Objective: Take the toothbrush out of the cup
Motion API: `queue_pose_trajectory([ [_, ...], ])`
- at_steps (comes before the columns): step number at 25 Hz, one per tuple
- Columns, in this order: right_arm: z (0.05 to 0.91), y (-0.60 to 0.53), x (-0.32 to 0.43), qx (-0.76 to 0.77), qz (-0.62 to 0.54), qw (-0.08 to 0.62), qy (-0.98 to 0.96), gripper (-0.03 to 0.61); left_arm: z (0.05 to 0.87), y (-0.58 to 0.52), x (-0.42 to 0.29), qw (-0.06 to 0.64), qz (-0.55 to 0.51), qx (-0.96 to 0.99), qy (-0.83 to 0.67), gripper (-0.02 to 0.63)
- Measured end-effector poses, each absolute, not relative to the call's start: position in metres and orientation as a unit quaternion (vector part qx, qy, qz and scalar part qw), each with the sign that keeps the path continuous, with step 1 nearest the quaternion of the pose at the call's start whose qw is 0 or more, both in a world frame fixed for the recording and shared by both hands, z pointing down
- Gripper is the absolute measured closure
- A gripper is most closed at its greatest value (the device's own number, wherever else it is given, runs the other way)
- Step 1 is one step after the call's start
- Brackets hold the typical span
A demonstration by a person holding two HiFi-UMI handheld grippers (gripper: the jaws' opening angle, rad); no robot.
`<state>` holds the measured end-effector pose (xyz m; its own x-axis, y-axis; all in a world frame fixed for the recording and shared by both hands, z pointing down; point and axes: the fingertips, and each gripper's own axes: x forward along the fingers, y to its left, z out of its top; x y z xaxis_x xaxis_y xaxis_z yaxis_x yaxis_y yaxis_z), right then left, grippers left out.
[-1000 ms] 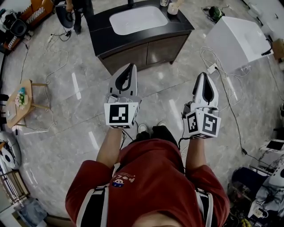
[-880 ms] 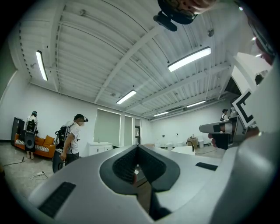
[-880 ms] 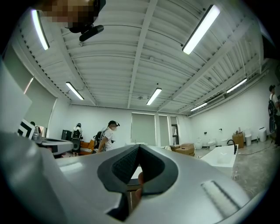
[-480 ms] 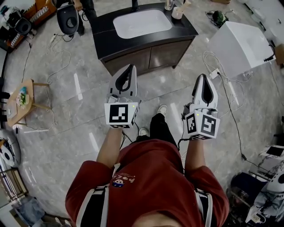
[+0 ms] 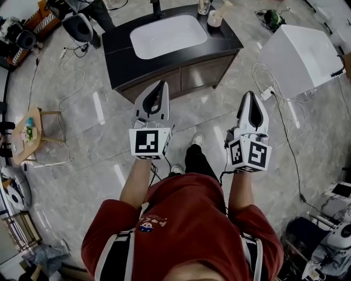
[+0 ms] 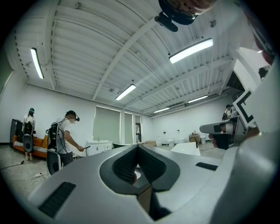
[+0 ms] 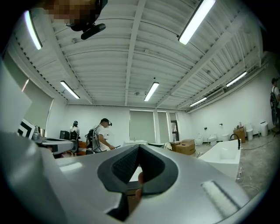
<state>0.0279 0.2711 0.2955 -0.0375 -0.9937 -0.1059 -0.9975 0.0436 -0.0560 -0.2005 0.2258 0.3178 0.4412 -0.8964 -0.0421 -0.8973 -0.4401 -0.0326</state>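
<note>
A pale cup (image 5: 214, 18) stands at the back right corner of the dark vanity counter (image 5: 122, 52), beside the white sink basin (image 5: 167, 35). A light toothbrush (image 5: 224, 5) leans out of the cup toward the right. My left gripper (image 5: 161, 83) and right gripper (image 5: 250, 94) are held side by side over the floor, well short of the vanity, pointing toward it. Both are shut with nothing between their jaws. The left gripper view shows the left gripper (image 6: 138, 147) closed and empty, and the right gripper view shows the same of the right gripper (image 7: 139, 147).
A clear glass (image 5: 203, 6) and a faucet (image 5: 156, 7) stand behind the basin. A white tub (image 5: 299, 52) sits at the right, with cables (image 5: 277, 110) trailing over the marble floor. At the left is a small wooden table (image 5: 30, 131). Another person (image 5: 82, 22) stands at the top left.
The vanity has drawn nearer in the head view as the wearer stepped forward. Both grippers moved toward it together, still shut and level.
</note>
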Motion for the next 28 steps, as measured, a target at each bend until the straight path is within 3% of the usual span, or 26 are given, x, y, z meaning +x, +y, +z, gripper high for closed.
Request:
queue_pose_trajectory([
  [16, 0.311, 0.146, 0.136, -0.689, -0.012, 0.064, 0.722, 0.569, 0.315, 0.106, -0.100, 0.039, -0.012, -0.838, 0.544, 0.609],
  [28, 0.296, 0.092, 0.163, -0.676, -0.003, 0.088, 0.732, 0.569, 0.298, 0.062, -0.073, 0.056, 0.000, -0.831, 0.554, 0.609],
])
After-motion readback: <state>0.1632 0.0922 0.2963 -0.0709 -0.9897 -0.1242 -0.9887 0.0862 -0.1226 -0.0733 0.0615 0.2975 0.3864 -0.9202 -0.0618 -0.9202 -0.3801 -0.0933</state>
